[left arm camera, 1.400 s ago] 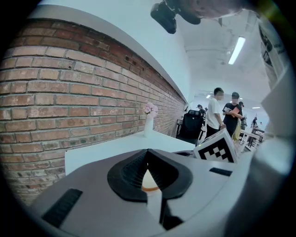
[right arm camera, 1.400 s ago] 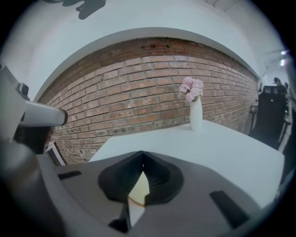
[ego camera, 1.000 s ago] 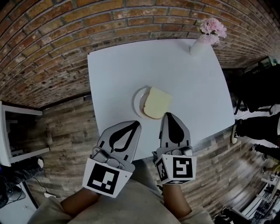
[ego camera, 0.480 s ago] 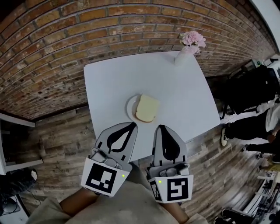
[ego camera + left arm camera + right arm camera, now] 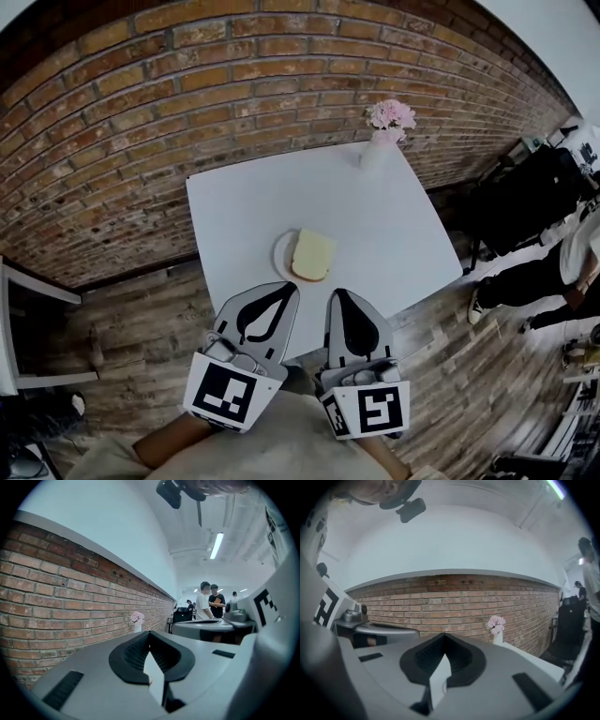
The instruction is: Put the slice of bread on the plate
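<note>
A pale slice of bread (image 5: 313,254) lies on a small white plate (image 5: 280,255) near the front edge of the white table (image 5: 253,202). My left gripper (image 5: 292,287) and right gripper (image 5: 334,293) hang side by side just in front of the table edge. Both point toward the plate from a short way back, and neither touches the bread. Both are shut with nothing in them. In the left gripper view the left gripper (image 5: 149,633) has its jaws meeting at the tips, and the right gripper (image 5: 443,635) looks the same in its own view. Neither gripper view shows the bread or the plate.
A white vase of pink flowers (image 5: 386,128) stands at the table's far right corner, also visible as the vase (image 5: 496,626) and the vase (image 5: 137,620). A brick wall (image 5: 187,84) runs behind the table. People (image 5: 553,272) stand at the right. A white frame (image 5: 19,328) stands at the left on the wooden floor.
Both grippers have pulled back from the plate and risen, and now sit off the table's front edge. The bread stays on the plate. The view now takes in more of the wall.
</note>
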